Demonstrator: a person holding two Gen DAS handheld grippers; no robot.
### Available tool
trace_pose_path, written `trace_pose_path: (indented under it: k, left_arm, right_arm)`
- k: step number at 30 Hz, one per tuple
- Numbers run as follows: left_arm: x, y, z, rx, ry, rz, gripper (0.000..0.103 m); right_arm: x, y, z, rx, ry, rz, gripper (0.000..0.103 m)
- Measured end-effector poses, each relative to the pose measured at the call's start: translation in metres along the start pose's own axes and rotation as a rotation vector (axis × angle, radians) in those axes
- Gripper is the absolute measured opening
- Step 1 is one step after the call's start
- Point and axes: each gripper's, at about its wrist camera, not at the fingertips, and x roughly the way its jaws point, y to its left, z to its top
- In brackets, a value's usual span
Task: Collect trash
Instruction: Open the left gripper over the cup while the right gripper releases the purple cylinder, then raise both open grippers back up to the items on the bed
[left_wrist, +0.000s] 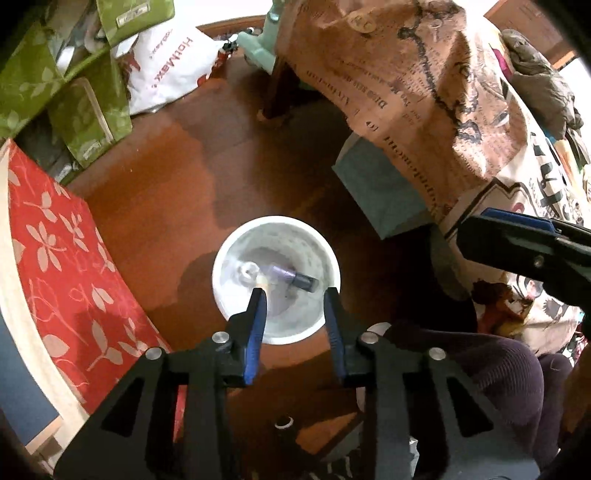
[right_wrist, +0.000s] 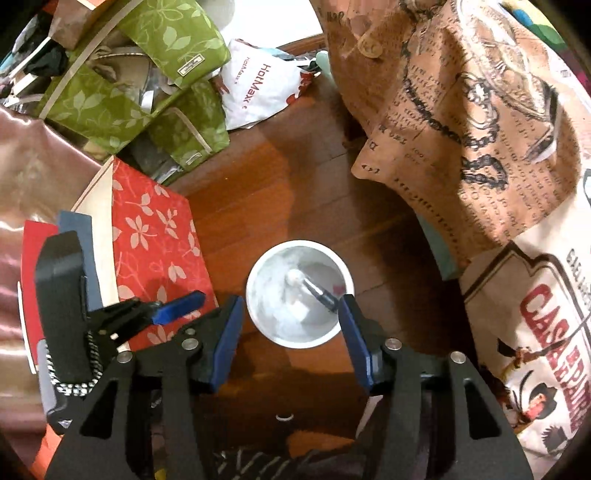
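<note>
Both wrist cameras face steeply down at the wooden floor from near range. Shared: white bin, red floral box, printed cloth.

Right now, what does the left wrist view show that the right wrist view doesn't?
Only the left wrist view shows a wooden furniture leg and the person's dark-clad leg. Only the right wrist view shows the CASA-lettered bag. Both show the white bin holding trash, the red floral box and the HotMax bag.
</note>
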Motion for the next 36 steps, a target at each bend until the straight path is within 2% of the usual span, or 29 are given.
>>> trace_pose_path:
  k: [9,20,30,33,36]
  left_arm:
    - [-0.049,-0.020,0.005,0.053,-0.094,0.019,0.031]
    - [-0.132,-0.066,0.009,0.133,-0.259,0.018,0.031]
    - [-0.193,-0.138,0.008,0.237,-0.381,0.004,0.032]
    - [-0.205,-0.165,0.009,0.269,-0.419,-0.001,0.039]
    - [-0.211,-0.190,0.013,0.300,-0.433,-0.021,0.040]
  right_arm:
    - [-0.041,-0.001,-0.012,-0.025,-0.089,-0.033,0.049]
    - [-0.125,-0.004,-0.034,-0.024,-0.287,-0.069,0.049]
    - [-0.203,-0.044,-0.069,0.036,-0.458,-0.087,0.049]
    - [-0.220,-0.062,-0.080,0.064,-0.494,-0.102,0.049]
    - [-0.238,-0.086,-0.093,0.096,-0.536,-0.146,0.050]
